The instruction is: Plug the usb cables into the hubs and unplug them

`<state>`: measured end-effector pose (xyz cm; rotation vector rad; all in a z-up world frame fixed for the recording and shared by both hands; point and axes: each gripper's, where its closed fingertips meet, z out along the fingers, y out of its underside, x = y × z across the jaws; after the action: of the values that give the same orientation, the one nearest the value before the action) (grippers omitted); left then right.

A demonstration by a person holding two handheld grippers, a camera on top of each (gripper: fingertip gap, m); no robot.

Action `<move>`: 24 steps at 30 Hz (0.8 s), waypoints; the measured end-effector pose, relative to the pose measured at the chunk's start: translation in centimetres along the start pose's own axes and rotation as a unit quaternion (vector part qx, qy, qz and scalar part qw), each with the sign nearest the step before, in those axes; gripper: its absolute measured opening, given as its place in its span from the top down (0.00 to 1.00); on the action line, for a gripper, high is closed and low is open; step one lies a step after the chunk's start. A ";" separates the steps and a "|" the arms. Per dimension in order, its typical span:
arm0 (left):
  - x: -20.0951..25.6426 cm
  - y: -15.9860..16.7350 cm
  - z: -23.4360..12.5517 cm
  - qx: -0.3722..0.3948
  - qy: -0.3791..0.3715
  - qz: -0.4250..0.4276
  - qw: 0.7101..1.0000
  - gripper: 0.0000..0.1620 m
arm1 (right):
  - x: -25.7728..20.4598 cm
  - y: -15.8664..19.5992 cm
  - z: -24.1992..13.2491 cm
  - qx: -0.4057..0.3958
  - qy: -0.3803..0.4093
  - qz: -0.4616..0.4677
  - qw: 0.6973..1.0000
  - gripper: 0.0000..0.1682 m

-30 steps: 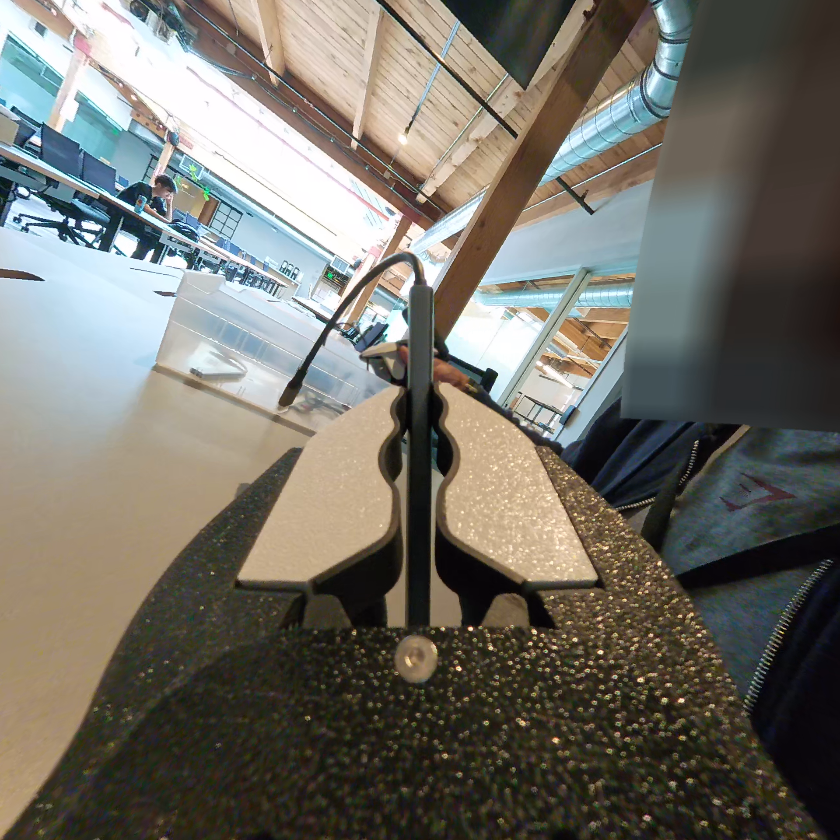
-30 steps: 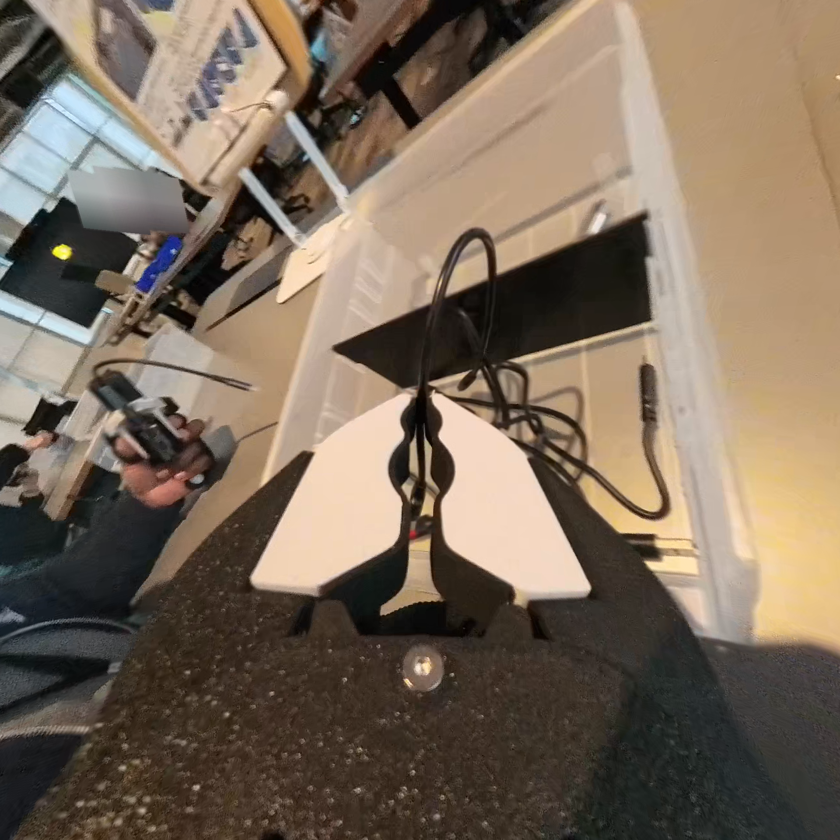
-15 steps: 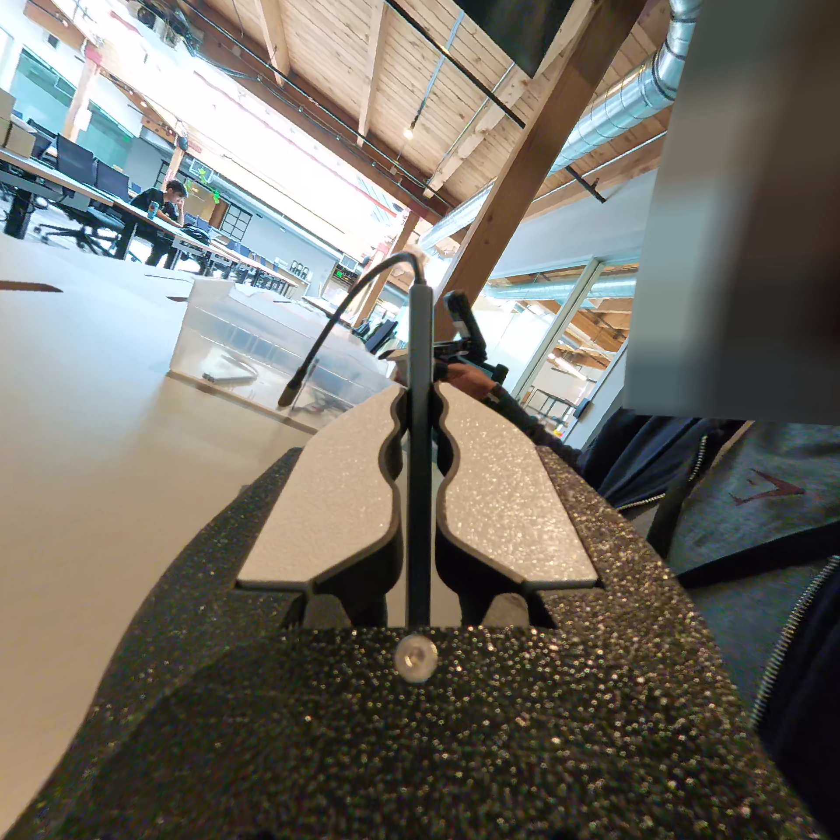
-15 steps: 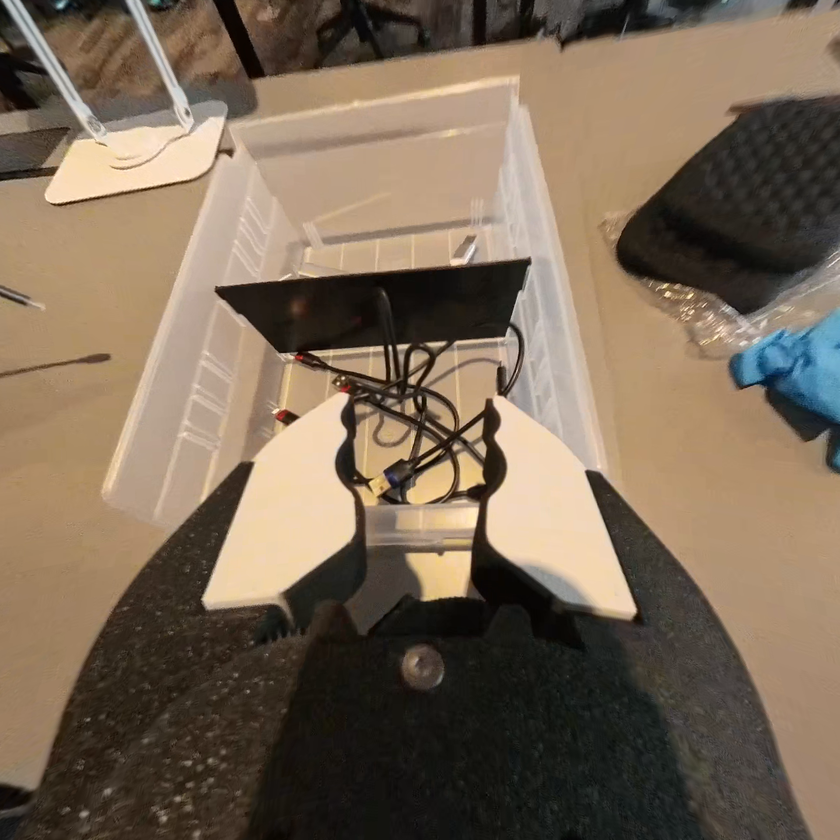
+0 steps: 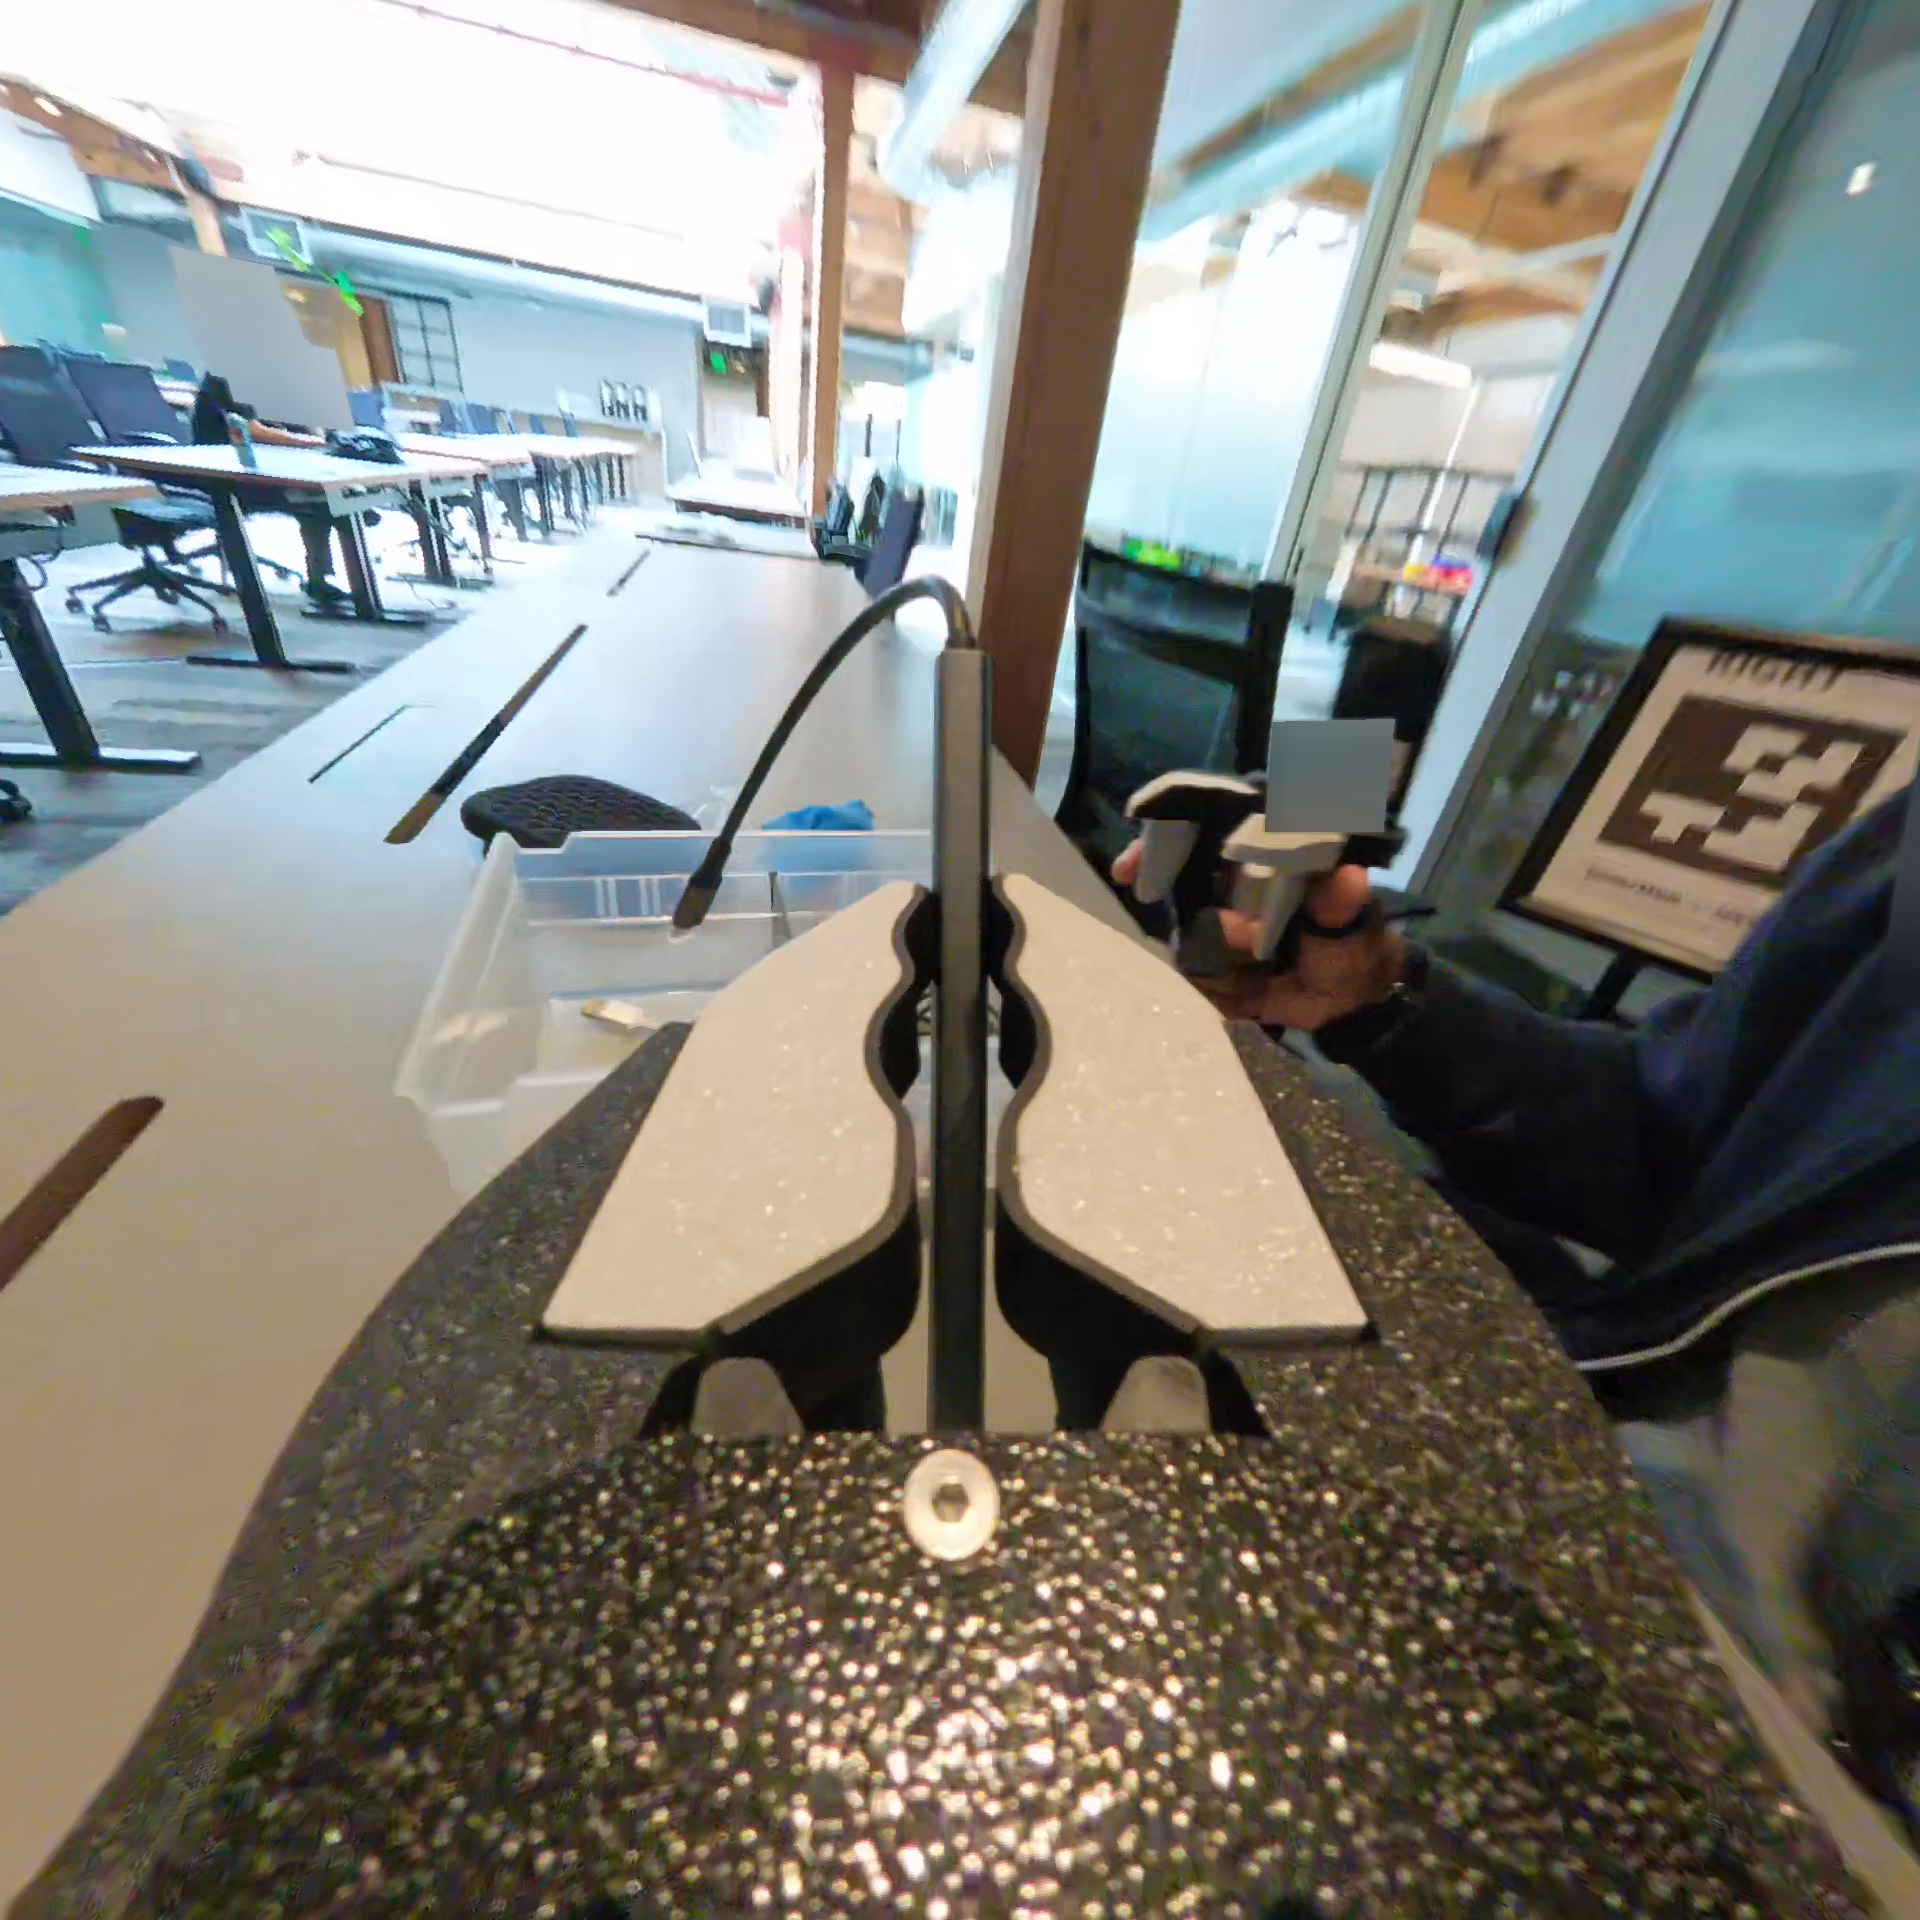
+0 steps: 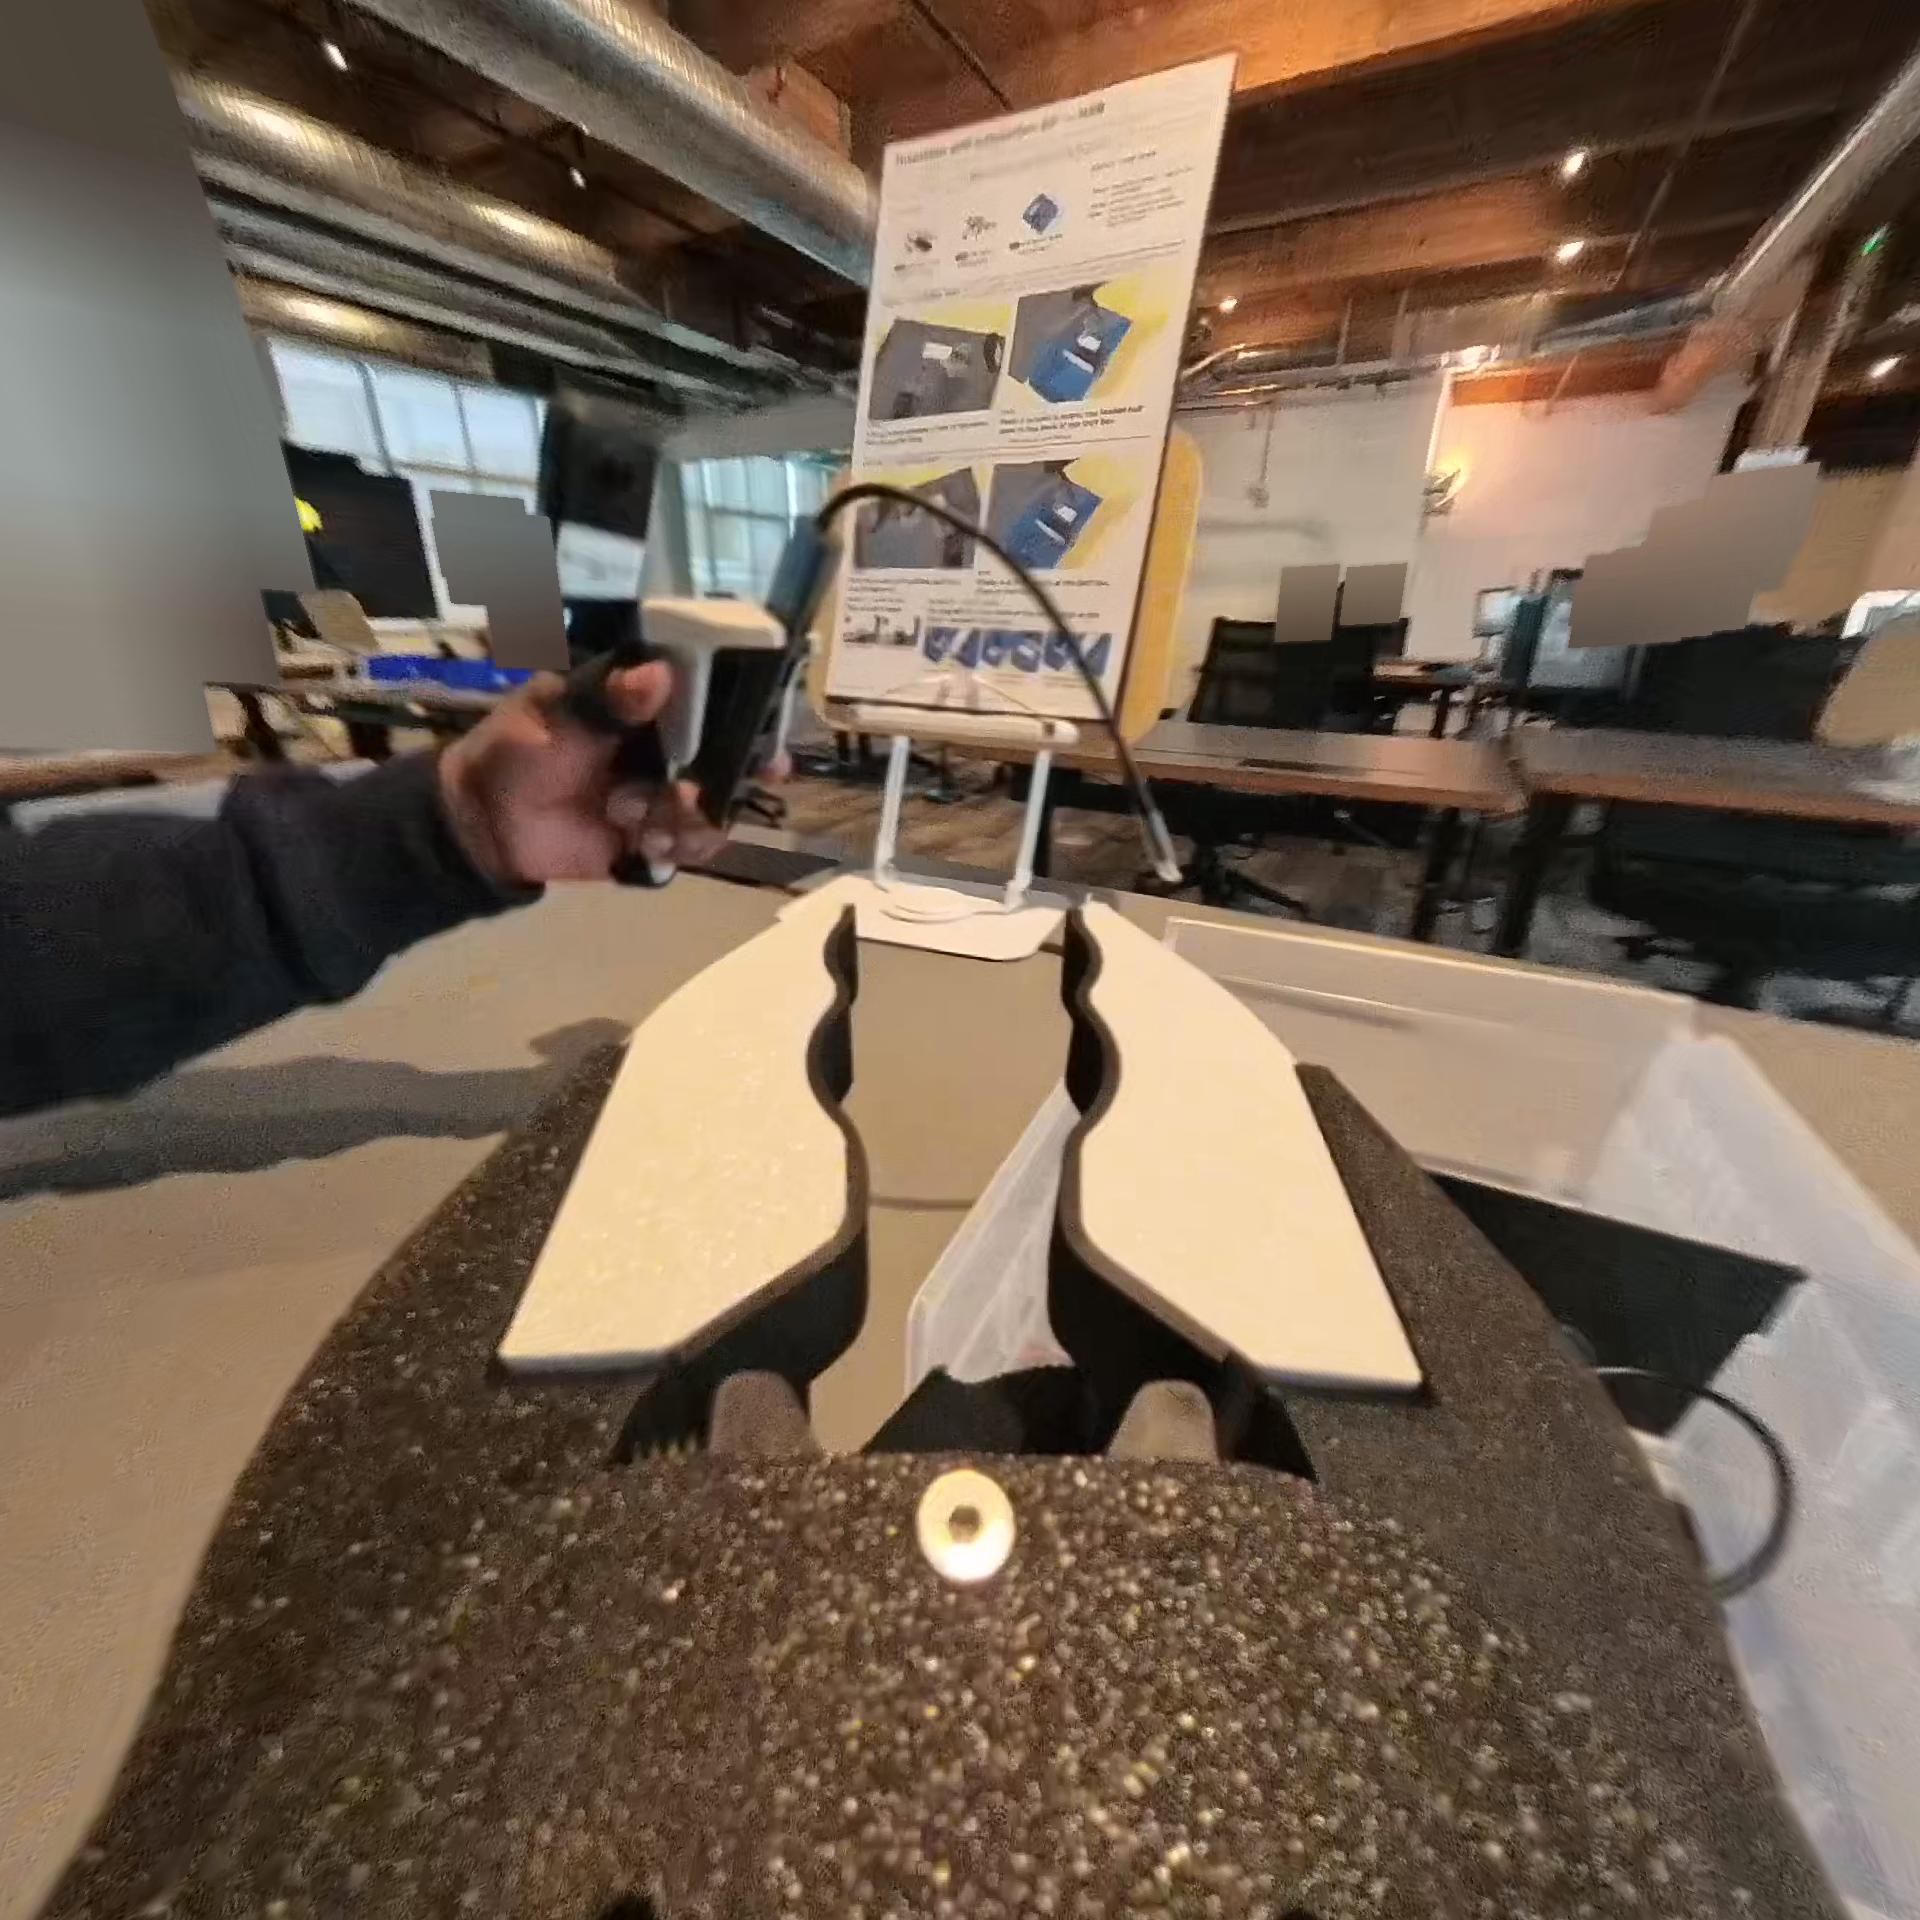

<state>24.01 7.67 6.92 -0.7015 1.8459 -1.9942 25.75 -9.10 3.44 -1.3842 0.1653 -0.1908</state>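
Gripping slim dark hub (flat, matte), left claw.

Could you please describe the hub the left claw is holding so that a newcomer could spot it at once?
Start at the clear plastic bin on the long grey table. Above its near side, the left claw is shut on a slim dark grey bar-shaped hub, held upright. Unlike the loose cables in the bin, it has one short black cable arching from its top.

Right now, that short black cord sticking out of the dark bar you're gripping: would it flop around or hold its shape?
Probably holds its shape: the cord arches from the bar in the left tool, plug end hanging free. It looks thin, so likely light. A nudge would probably bend it easily.
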 end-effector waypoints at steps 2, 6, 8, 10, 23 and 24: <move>-1.8 0.3 3.6 -0.034 -0.003 0.016 0.999 0.94 | -0.1 0.5 0.3 -0.008 0.027 -0.058 0.998 0.78; -5.6 2.3 9.3 -0.095 -0.024 0.022 0.995 0.94 | -0.4 0.8 -0.4 0.015 0.071 -0.129 0.989 0.80; -7.4 3.5 11.3 -0.137 -0.043 0.028 0.989 0.94 | -0.6 1.2 -1.0 0.027 0.074 -0.123 0.989 0.82; -8.9 5.0 13.0 -0.190 -0.056 0.036 0.980 0.94 | -0.4 1.7 -1.6 0.029 0.077 -0.114 0.990 0.82; -10.6 13.0 17.7 -0.501 -0.061 0.090 0.859 0.93 | 2.1 2.5 -5.4 0.046 0.090 -0.050 0.994 0.83; -10.4 13.7 17.7 -0.519 -0.054 0.091 0.848 0.94 | 2.1 2.6 -5.5 0.045 0.090 -0.050 0.994 0.83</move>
<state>41.35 -2.61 -7.33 -0.8056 2.7216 -0.6737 26.62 -14.44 -0.07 -1.2861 0.2341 -0.4032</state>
